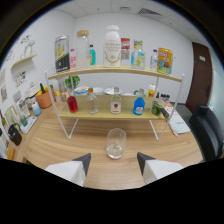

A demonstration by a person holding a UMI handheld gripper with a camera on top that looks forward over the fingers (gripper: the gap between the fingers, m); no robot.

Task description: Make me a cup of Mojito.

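A clear drinking glass (115, 143) stands upright on the wooden table (55, 142), just ahead of my gripper (113, 162) and in line with the gap between the fingers. The gripper is open; its two dark fingertips (83, 162) are wide apart with nothing between them. Beyond the glass a two-tier shelf (120, 114) holds bottles: on the lower tier a red one (73, 103), a clear one (92, 102), a clear one with a red label (115, 103) and a blue one (139, 105). The glass looks almost empty.
The upper tier (115, 70) carries a tall white bottle (112, 46), a black-and-yellow can (62, 54) and several other containers. An orange pot (44, 98) and small items stand to the left. A dark chair (210, 131) sits to the right, papers (178, 124) beside it.
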